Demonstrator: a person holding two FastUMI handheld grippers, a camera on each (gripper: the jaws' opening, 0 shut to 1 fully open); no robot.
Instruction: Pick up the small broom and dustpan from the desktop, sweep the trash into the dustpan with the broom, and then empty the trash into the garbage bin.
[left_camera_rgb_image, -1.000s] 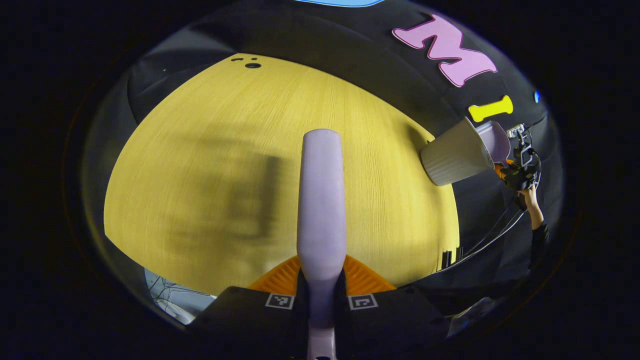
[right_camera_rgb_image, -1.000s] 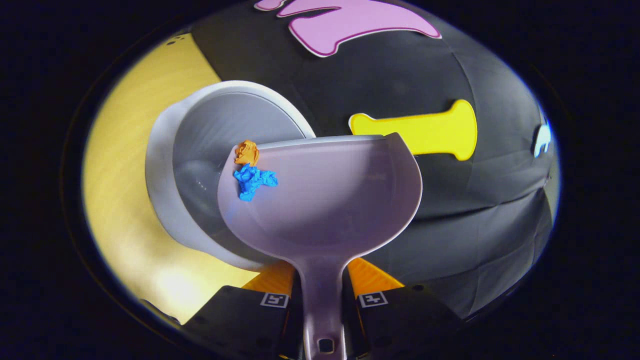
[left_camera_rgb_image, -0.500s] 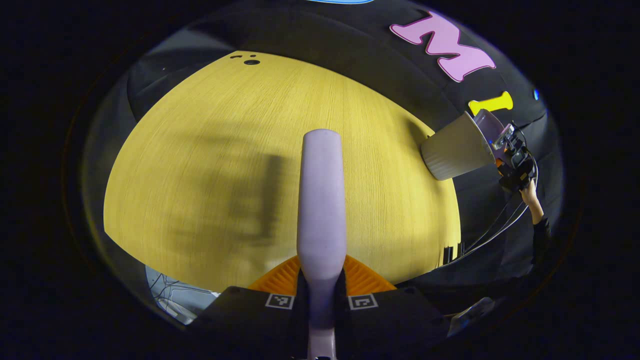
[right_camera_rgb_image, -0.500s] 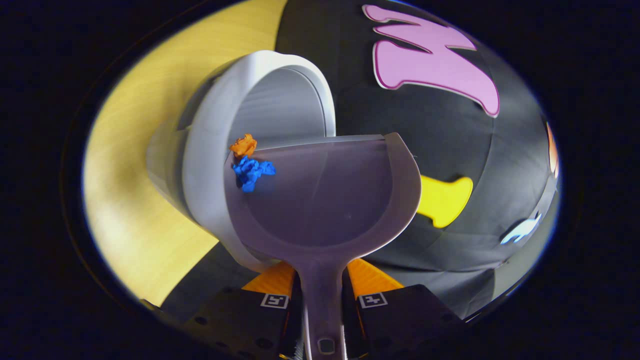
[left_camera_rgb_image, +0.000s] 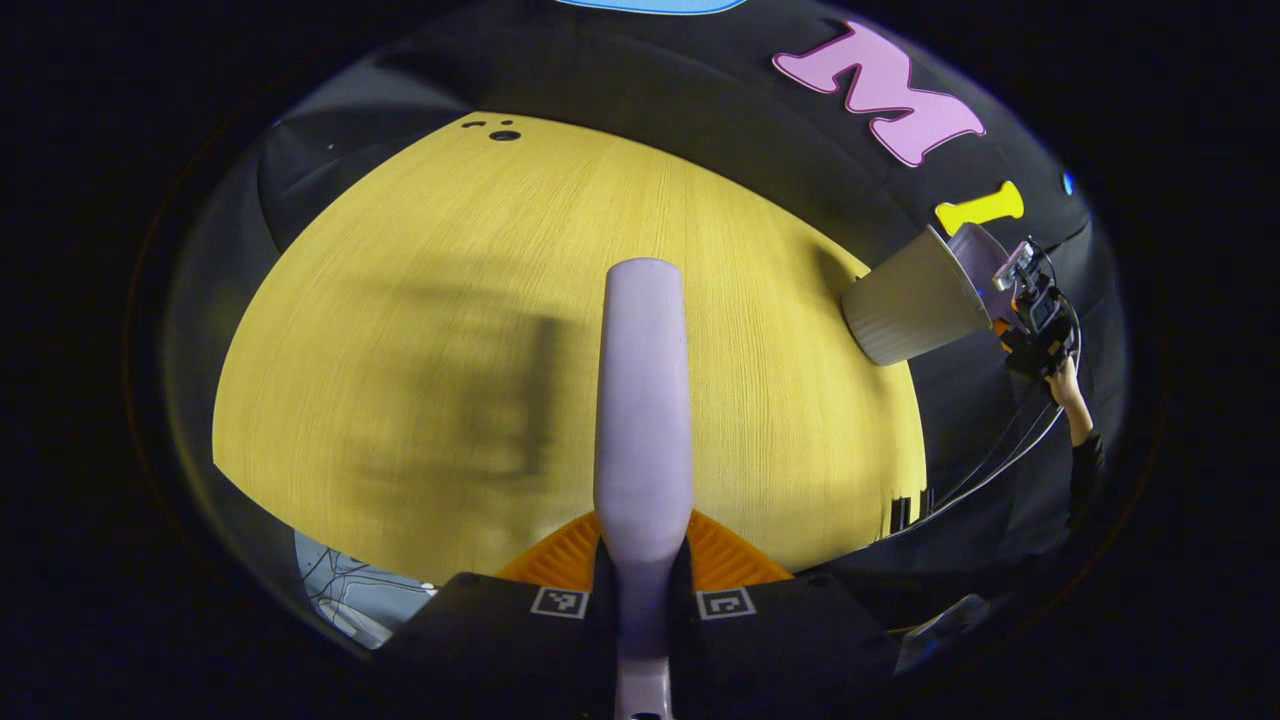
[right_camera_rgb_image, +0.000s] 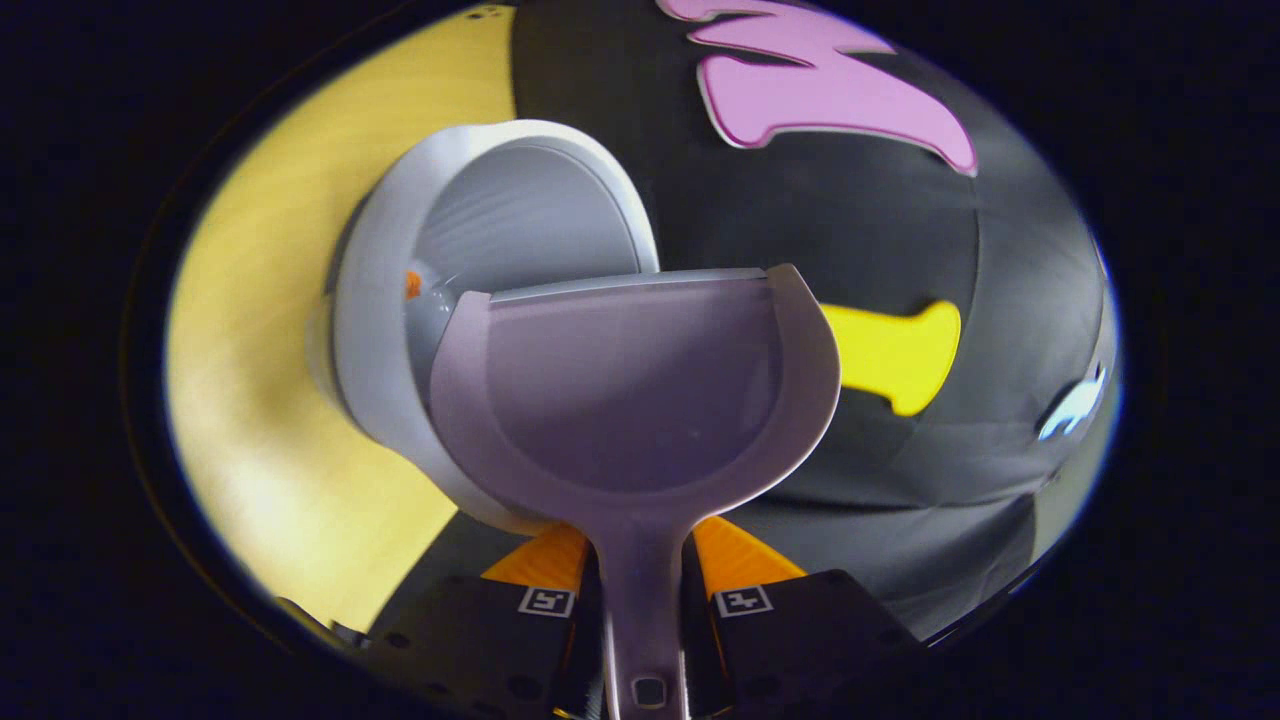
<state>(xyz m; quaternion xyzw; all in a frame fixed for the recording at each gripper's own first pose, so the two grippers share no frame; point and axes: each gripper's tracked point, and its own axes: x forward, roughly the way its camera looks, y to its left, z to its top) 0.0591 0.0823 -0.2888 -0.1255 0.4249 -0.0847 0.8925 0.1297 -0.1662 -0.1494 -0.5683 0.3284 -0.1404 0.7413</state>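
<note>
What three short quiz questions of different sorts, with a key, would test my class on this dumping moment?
1. True or false: the dustpan has blue scrap lying in its scoop.
2. Multiple choice: the left claw is shut on A) the garbage bin, B) the broom, C) nothing.
3. Fill in: the dustpan's front lip is held over the open mouth of the ____.

Key
1. False: the scoop is bare, and a bit of orange scrap shows inside the garbage bin.
2. B: both fingers press on the broom's handle above the table.
3. Garbage bin; the right claw is shut on the dustpan's handle.
</note>
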